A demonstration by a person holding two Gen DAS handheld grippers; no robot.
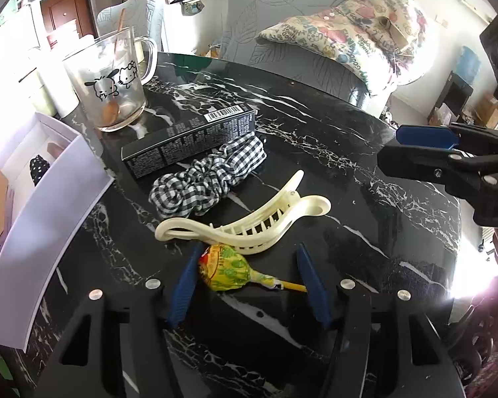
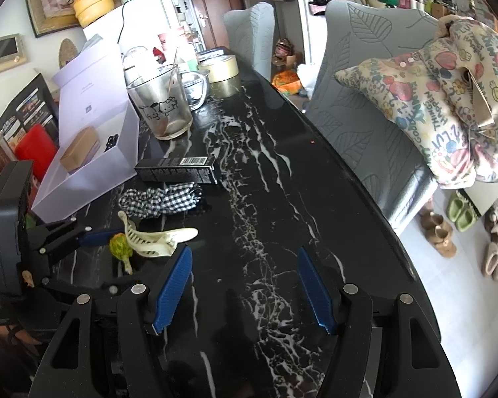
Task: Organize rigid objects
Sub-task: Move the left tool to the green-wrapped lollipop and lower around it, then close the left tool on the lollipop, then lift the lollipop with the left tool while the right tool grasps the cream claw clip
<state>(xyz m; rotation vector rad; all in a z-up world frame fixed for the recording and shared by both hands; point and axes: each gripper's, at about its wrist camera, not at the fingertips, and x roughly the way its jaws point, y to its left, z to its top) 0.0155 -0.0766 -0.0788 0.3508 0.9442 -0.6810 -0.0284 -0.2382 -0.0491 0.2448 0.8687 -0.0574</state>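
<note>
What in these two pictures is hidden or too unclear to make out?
- White box: the left wrist view's edge cuts it off; its wall hides part of the contents.
- Small print on the black carton: too small in both views.
- Lollipop: in the right wrist view the hair clip and the left hand-held gripper partly cover it.
- Object at the bottom of the glass mug: blurred through the glass.

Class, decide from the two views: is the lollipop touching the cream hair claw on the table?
Touching. In the left wrist view, the lollipop wrapper's top presses against the underside of the cream hair claw, with no table visible between them.
</note>
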